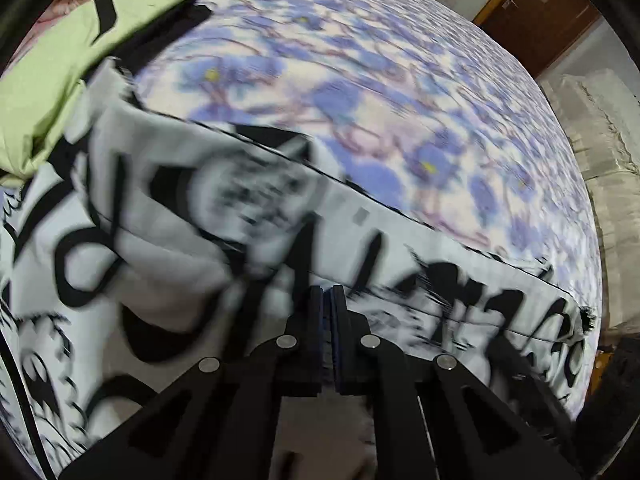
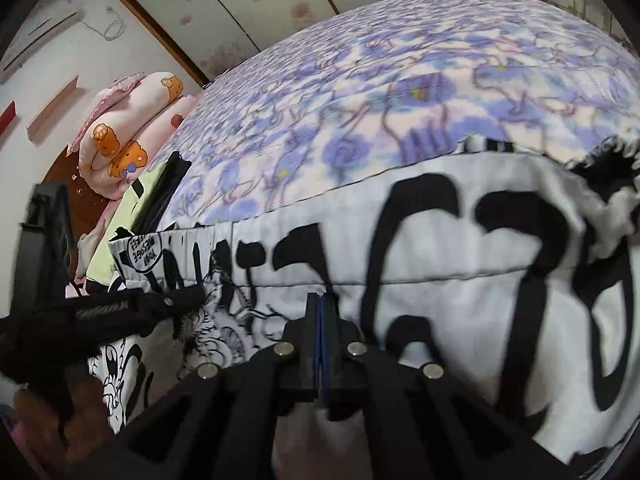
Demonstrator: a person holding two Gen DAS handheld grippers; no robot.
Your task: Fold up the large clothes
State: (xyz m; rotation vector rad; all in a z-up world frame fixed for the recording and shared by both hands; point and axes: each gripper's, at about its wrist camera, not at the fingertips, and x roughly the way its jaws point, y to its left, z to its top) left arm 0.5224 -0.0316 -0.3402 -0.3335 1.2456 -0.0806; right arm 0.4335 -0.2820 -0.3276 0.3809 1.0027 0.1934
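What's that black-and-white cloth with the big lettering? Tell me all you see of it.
The black-and-white garment is soft white fabric printed with bold black lettering and cartoon drawings. It lies folded over itself on the flowered bedspread, its edge beside a green garment. The left gripper and right gripper each pinch it, shut.

Soft cloth on the bed, hard black plastic on the grippers

The white garment (image 2: 460, 248) with black drawings is thin, matt cloth with stitched seams and a frayed edge. The bedsheet (image 1: 400, 100) with purple flowers is soft, dull cloth. The green garment (image 1: 60, 80) is smooth, matt cloth with black bands. The pink quilt (image 2: 120, 136) with bears looks puffy and soft. The left gripper (image 1: 327, 296) and right gripper (image 2: 321, 304) are matt black plastic with shiny round metal pins and blue pads. The door (image 1: 536, 16) is brown wood, a bit glossy.
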